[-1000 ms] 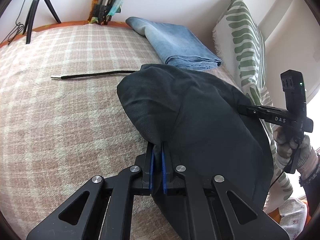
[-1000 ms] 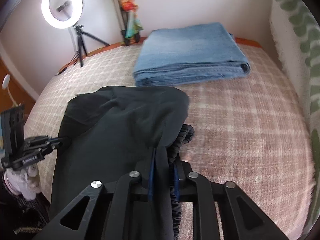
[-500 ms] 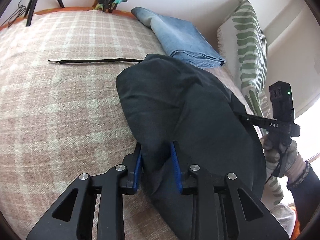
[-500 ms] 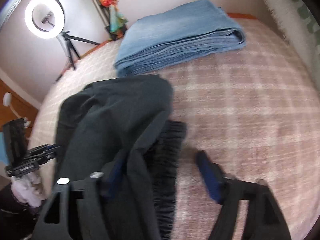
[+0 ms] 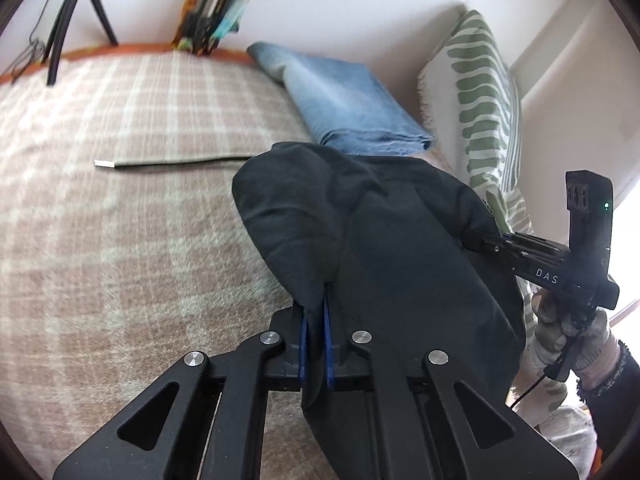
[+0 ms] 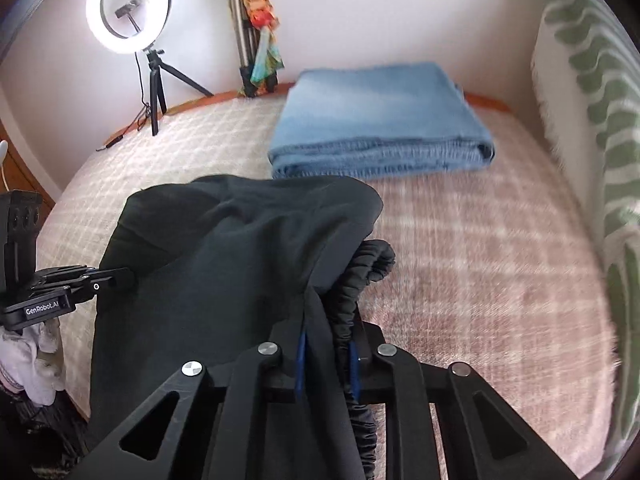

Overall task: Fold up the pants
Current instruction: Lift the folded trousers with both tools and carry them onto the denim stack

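Dark pants (image 5: 384,240) lie bunched on the plaid bed cover, draped toward me. My left gripper (image 5: 315,344) is shut on a fold of the dark pants. In the right wrist view my right gripper (image 6: 326,360) is shut on the same dark pants (image 6: 224,264), with the gathered elastic waistband (image 6: 360,280) between its blue pads. The right gripper also shows in the left wrist view (image 5: 480,240), at the pants' right edge. The left gripper shows in the right wrist view (image 6: 116,276) at the pants' left edge.
Folded blue jeans (image 6: 380,120) lie at the back of the bed (image 6: 480,248). A black drawstring (image 5: 176,162) lies on the cover. A green-striped pillow (image 5: 484,100) stands at the right. A ring light on a tripod (image 6: 128,8) stands at the back left.
Both grippers opened half a second ago and have shut again on the pants. The right gripper now pinches the waistband; the pants sit slightly differently bunched.
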The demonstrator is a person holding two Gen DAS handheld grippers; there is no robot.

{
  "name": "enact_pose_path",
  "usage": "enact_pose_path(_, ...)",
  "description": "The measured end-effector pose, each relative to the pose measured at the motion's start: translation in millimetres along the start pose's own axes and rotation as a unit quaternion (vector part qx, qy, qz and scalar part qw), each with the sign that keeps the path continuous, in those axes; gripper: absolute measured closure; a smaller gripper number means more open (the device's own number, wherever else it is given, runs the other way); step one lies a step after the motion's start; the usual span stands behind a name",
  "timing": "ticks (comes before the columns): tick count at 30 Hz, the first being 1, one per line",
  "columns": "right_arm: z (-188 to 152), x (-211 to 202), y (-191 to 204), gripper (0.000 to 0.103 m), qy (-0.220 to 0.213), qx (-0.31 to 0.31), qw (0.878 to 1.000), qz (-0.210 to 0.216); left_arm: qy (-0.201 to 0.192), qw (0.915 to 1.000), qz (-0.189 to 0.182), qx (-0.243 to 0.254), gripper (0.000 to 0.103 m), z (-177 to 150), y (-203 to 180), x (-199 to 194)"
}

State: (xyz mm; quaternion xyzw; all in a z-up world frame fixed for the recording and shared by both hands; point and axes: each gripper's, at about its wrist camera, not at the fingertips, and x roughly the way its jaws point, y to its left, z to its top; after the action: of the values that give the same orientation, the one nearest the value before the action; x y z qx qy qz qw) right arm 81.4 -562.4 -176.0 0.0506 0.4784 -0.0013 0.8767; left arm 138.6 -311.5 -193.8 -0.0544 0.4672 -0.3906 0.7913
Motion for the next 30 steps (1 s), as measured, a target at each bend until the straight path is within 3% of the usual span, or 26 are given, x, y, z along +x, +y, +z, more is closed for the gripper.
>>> enact_pose_path(14, 37, -67, 26, 0.091, -0.086, -0.037, 0.995, -0.031, -0.055, 0.9973, -0.01, 0.048, 0.099, 45, -23, -29)
enact_pose_path(21, 81, -83, 18, 0.092, -0.132, -0.043, 0.989, -0.053, -0.085, 0.9931, -0.009, 0.081, 0.099, 98, -34, -28)
enact_pose_path(30, 148, -69, -19, 0.092, -0.162, -0.023, 0.984, -0.077, -0.102, 0.9898, -0.01, 0.099, 0.099, 169, -47, -1)
